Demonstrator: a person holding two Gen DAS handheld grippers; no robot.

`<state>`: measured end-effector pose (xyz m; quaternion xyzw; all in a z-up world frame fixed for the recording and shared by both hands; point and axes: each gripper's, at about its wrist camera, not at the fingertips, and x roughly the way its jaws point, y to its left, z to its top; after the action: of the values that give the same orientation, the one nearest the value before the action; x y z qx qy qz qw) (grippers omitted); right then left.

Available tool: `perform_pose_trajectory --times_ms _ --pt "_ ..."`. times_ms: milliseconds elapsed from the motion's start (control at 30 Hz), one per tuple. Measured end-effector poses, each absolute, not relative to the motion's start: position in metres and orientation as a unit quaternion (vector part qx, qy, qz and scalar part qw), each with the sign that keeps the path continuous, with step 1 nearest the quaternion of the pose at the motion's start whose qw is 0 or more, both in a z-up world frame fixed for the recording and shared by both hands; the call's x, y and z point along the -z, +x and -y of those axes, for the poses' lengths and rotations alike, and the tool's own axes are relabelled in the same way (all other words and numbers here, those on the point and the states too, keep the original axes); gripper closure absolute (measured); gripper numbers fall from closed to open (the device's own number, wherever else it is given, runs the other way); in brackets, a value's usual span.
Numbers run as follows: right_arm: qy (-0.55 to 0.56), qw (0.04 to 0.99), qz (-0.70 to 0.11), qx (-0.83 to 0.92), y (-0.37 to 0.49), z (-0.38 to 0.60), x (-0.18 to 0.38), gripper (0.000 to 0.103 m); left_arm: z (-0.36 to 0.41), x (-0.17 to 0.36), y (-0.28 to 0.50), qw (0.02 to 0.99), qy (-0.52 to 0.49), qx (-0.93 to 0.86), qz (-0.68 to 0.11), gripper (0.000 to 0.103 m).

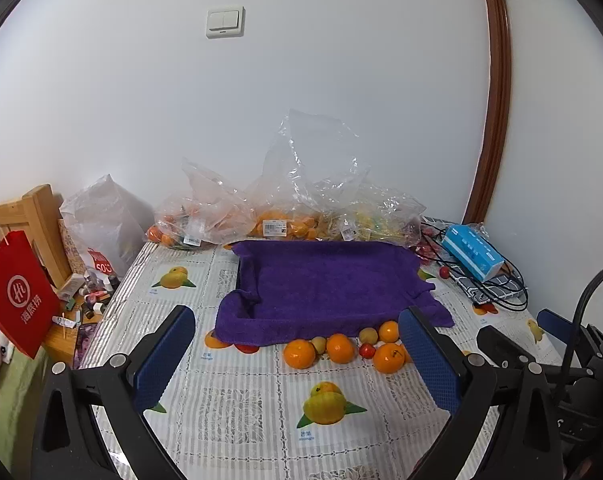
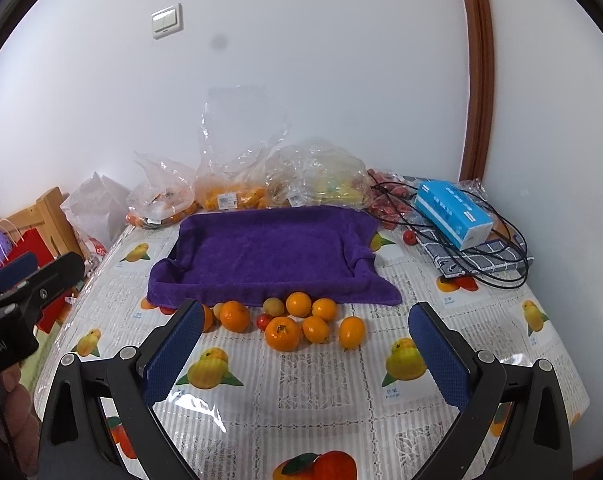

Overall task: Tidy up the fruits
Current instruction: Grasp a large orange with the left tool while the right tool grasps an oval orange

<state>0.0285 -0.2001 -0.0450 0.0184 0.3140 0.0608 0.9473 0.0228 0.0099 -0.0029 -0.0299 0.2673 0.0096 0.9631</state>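
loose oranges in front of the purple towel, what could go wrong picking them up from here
The oranges lie bunched and touching, so open fingers closing on one may knock its round neighbours rolling across the slick table cover. The small red fruit wedged among them could get pinched. The purple towel rim may snag a finger.

Purple towel (image 2: 269, 248), orange tangerines (image 2: 282, 333)

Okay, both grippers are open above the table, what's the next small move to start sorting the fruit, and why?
Probably ease the right gripper forward and down onto the nearest orange. It hangs open and empty, that fruit lies loose between its fingers' line, and the purple towel tray behind is bare.
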Motion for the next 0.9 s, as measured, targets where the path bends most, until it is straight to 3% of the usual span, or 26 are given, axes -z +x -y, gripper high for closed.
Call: perform_pose_trajectory --times_ms 600,900 --pt "0.025 0.940 -0.334 -0.060 0.051 0.209 0.066 0.006 -0.022 0.025 0.047 0.955 -0.046 -0.014 -0.292 0.003" --pt "0.008 0.933 -0.355 -0.062 0.073 0.213 0.107 0.015 -0.035 0.067 0.073 0.942 -0.043 -0.030 -0.331 0.005"
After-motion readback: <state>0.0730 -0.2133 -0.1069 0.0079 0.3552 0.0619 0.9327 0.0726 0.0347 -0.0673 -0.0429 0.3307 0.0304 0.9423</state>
